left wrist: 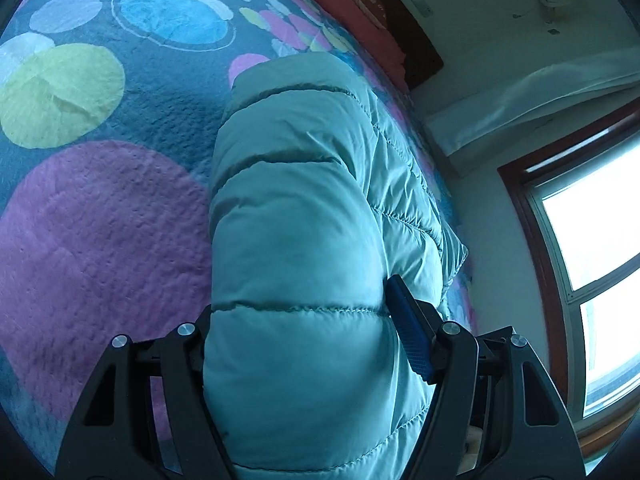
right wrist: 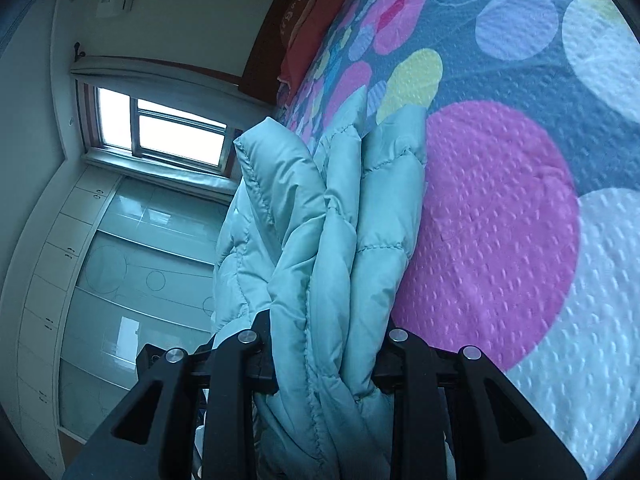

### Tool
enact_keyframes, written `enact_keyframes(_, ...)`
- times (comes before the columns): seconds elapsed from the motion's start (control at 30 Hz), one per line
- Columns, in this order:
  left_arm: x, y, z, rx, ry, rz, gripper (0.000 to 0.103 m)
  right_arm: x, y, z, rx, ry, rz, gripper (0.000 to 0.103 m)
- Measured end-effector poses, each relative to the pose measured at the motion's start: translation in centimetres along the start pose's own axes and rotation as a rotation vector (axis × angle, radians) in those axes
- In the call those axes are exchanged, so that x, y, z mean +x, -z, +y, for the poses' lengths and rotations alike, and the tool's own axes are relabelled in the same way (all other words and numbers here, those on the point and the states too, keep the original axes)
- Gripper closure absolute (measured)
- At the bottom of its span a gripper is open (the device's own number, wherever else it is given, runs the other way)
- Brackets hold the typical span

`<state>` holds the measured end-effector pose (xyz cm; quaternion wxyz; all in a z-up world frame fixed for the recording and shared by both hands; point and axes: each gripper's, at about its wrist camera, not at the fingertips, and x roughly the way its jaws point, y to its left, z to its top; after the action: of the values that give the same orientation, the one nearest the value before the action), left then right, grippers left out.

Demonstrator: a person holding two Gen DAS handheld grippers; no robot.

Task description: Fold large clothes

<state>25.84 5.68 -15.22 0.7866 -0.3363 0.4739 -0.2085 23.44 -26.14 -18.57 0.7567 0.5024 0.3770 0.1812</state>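
Note:
A light teal quilted puffer jacket (left wrist: 296,208) lies folded in thick layers on the bed. In the left wrist view my left gripper (left wrist: 298,344) is shut on a thick fold of the jacket; its blue right pad (left wrist: 408,332) presses into the fabric, and the left finger is hidden behind the fold. In the right wrist view my right gripper (right wrist: 324,360) is shut on several bunched layers of the jacket (right wrist: 340,240), which fill the gap between the jaws and hide the pads.
The bedspread (left wrist: 100,220) is dark blue with big pink, yellow and blue circles and also shows in the right wrist view (right wrist: 500,220). A red pillow (left wrist: 352,8) and headboard lie at the far end. A window (left wrist: 592,240), wall and wardrobe (right wrist: 120,280) border the bed's edge.

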Motion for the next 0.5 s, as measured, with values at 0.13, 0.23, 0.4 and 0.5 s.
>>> enact_keyframes(0.13, 0.5, -0.2, 1.8, -0.019, 0.014, 0.014, 0.034, 1.4, -0.6, -0.8, 0.030, 0.005, 0.004, 0.076)
enact_keyframes(0.23, 0.6, -0.3, 1.8, -0.011, 0.022, 0.017, 0.033, 0.9, -0.6, -0.6, 0.015, 0.012, 0.019, 0.074)
enact_keyframes(0.4, -0.6, -1.4, 2.6, -0.011, 0.029, 0.026, 0.033, -0.8, -1.7, 0.0, -0.055, 0.088, 0.044, 0.057)
enact_keyframes(0.5, -1.2, -2.2, 2.8, -0.016, 0.018, 0.000, 0.025, -1.8, -2.6, 0.5, -0.089, 0.105, 0.017, 0.039)
